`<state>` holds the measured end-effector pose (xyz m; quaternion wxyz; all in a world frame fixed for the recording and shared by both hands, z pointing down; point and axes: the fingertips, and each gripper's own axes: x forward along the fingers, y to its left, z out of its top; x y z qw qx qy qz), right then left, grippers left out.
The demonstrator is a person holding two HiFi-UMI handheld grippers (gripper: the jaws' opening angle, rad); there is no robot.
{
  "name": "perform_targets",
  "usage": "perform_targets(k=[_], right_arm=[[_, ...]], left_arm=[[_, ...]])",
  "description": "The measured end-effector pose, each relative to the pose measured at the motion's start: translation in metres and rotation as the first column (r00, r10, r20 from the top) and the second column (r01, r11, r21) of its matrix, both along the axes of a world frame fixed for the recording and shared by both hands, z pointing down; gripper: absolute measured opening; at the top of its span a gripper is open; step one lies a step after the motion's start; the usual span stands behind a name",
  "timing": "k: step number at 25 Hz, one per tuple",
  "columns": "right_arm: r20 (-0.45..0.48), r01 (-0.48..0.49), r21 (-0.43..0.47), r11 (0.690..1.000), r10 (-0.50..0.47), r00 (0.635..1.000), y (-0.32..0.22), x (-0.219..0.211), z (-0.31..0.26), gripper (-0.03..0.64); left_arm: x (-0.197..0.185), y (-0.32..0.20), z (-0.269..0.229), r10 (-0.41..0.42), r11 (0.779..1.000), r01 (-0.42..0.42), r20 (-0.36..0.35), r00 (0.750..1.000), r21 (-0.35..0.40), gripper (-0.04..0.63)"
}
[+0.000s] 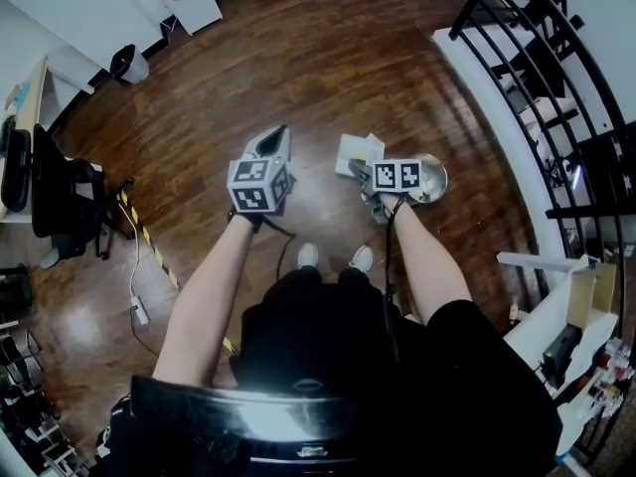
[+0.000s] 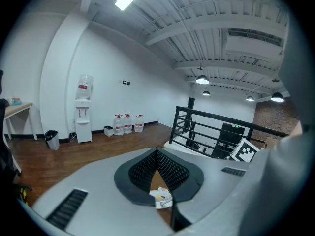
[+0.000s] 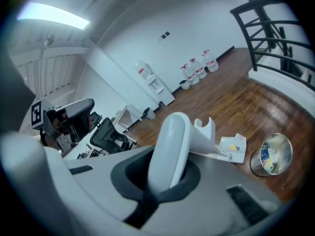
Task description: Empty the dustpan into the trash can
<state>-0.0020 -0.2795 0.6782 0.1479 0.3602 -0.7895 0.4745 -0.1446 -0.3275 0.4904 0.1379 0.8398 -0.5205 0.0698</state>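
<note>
My right gripper point(image 1: 358, 171) point(image 3: 165, 178) is shut on the white handle point(image 3: 170, 146) of the dustpan point(image 1: 359, 152) point(image 3: 234, 148). The pan hangs a little above the wooden floor, tilted, with paper scraps in it. The round silver trash can point(image 1: 430, 179) point(image 3: 274, 154) stands on the floor just right of the dustpan, with some rubbish inside. To the left of the dustpan my left gripper point(image 1: 272, 141) point(image 2: 156, 157) is shut with nothing between its fingers. The paper scraps point(image 2: 161, 197) show below its jaws in the left gripper view.
A black stair railing point(image 1: 542, 58) and a white ledge run along the right. An office chair point(image 1: 62, 195) and a desk stand at the left, with yellow-black tape point(image 1: 149, 244) and a cable on the floor. A water dispenser point(image 2: 83, 109), water bottles point(image 2: 127, 123) and a small black bin point(image 1: 128, 63) line the far wall.
</note>
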Motion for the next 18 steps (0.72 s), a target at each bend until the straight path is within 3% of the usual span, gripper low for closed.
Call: perform_targets(k=[6,9,13,18], right_arm=[[-0.030,0.003,0.040,0.999,-0.002,1.000,0.011,0.003,-0.029,0.006],[-0.044,-0.017,0.067,0.998,0.020,0.999,0.017,0.008,-0.046,0.006],[-0.057,-0.036,0.099,0.994,0.042,0.997,0.029,0.013,-0.069,0.006],[-0.070,-0.051,0.147,0.988,0.062,0.996,0.043,0.021,-0.106,0.006]], left_arm=[[0.023,-0.007,0.007,0.073,0.997,-0.074,-0.042,0.996,-0.028,0.005],[0.038,-0.009,0.020,0.129,0.986,-0.136,-0.076,0.989,-0.101,0.005],[0.067,-0.009,0.048,0.222,0.923,-0.263,-0.170,0.960,-0.281,0.005],[0.097,-0.004,0.060,0.266,0.869,-0.349,-0.263,0.927,-0.350,0.005]])
